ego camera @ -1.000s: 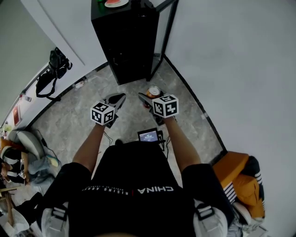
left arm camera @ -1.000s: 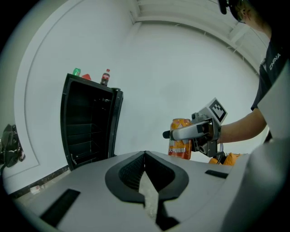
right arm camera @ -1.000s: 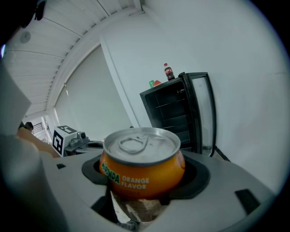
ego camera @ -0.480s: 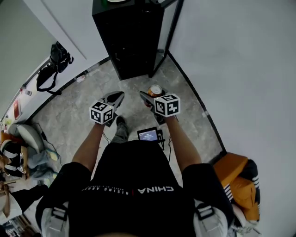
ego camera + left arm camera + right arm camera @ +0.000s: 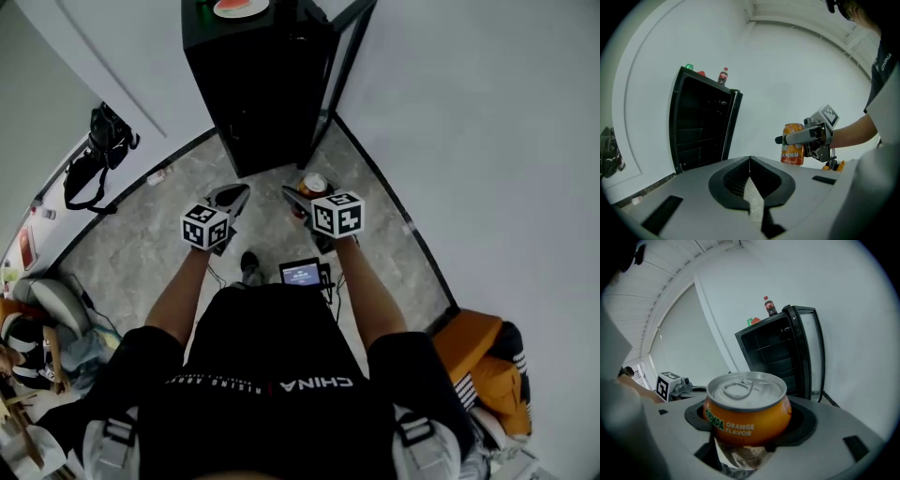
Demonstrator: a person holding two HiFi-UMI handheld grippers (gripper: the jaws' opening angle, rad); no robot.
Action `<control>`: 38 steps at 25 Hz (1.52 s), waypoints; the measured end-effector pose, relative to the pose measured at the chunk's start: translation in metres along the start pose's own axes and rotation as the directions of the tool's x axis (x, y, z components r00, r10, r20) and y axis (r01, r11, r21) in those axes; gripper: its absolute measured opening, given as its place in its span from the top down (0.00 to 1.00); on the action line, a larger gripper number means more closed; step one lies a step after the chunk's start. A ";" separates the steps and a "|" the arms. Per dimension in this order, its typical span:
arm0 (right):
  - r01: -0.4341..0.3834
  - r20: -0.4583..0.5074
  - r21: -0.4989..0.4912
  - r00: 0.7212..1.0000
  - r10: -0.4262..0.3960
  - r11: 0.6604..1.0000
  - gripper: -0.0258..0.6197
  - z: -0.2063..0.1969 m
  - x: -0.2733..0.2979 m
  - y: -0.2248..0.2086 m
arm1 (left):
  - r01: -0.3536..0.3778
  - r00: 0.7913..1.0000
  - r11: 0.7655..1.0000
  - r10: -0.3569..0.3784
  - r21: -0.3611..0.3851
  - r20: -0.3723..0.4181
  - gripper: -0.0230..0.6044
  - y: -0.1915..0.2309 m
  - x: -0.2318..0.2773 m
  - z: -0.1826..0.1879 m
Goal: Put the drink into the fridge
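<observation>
An orange drink can [image 5: 747,411] sits upright between the jaws of my right gripper [image 5: 302,199], which is shut on it; the can [image 5: 312,185] shows just past the marker cube, and the can [image 5: 792,144] appears again in the left gripper view. My left gripper [image 5: 232,200] is shut with nothing in it, level with the right one. Ahead stands a black fridge [image 5: 258,80] with its glass door [image 5: 339,56] swung open to the right. Dark empty shelves show inside the fridge [image 5: 780,352], and the fridge [image 5: 701,124] also fills the left gripper view's left.
A cola bottle [image 5: 768,306] and a green item [image 5: 689,67] stand on the fridge top. White walls close in at the right and behind the fridge. A black bag [image 5: 94,155] lies by the left wall. An orange bag [image 5: 487,361] sits at lower right.
The view has shifted slightly as the person steps toward the fridge; both grippers keep their pose and the can stays held.
</observation>
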State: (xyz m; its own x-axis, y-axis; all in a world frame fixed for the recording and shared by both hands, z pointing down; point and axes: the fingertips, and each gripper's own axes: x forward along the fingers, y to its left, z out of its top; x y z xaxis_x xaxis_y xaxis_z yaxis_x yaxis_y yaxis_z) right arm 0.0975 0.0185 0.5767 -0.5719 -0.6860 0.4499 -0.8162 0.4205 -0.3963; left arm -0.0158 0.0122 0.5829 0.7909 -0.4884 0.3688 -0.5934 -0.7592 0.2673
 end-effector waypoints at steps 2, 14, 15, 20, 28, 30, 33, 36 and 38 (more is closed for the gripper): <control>0.017 0.008 0.003 1.000 -0.017 1.000 0.42 0.012 0.012 -0.002 | 0.018 1.000 1.000 -0.018 0.008 0.001 0.94 0.015 0.005 0.010; 0.108 0.043 0.046 0.993 -0.110 0.993 0.42 0.045 0.064 0.000 | 0.113 0.993 0.992 -0.111 0.061 -0.035 0.94 0.084 0.009 0.031; 0.112 0.044 0.051 0.992 -0.114 0.992 0.42 0.046 0.066 0.001 | 0.115 0.993 0.992 -0.113 0.057 -0.037 0.94 0.088 0.010 0.031; 0.116 0.028 0.065 0.993 -0.118 0.991 0.42 0.045 0.075 -0.006 | 0.132 0.991 0.990 -0.131 0.045 -0.042 0.94 0.093 0.021 0.032; 0.062 0.000 0.029 0.998 -0.062 0.998 0.42 0.060 0.101 -0.034 | 0.097 0.995 0.994 -0.096 0.042 -0.040 0.94 0.103 0.061 0.046; 0.039 -0.006 0.023 0.999 -0.039 0.999 0.42 0.071 0.110 -0.045 | 0.076 0.997 0.996 -0.074 0.040 -0.038 0.94 0.109 0.073 0.054; 0.005 -0.016 0.009 1.000 -0.004 1.000 0.42 0.089 0.119 -0.062 | 0.043 0.999 0.999 -0.042 0.031 -0.028 0.94 0.119 0.090 0.070; -0.023 -0.025 -0.009 0.999 0.023 1.000 0.42 0.109 0.127 -0.083 | 0.012 1.000 1.000 -0.012 0.029 -0.017 0.94 0.127 0.111 0.087; -0.043 -0.032 -0.022 0.999 0.042 0.999 0.42 0.120 0.133 -0.096 | -0.010 1.000 1.000 0.010 0.028 -0.012 0.94 0.133 0.124 0.095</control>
State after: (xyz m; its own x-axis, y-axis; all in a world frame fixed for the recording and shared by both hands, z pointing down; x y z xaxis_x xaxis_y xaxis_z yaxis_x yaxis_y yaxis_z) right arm 0.1101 -0.1844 0.5790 -0.6083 -0.6481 0.4581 -0.7923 0.4624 -0.3979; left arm 0.0181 -0.1901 0.5796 0.7829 -0.4909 0.3822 -0.5968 -0.7660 0.2387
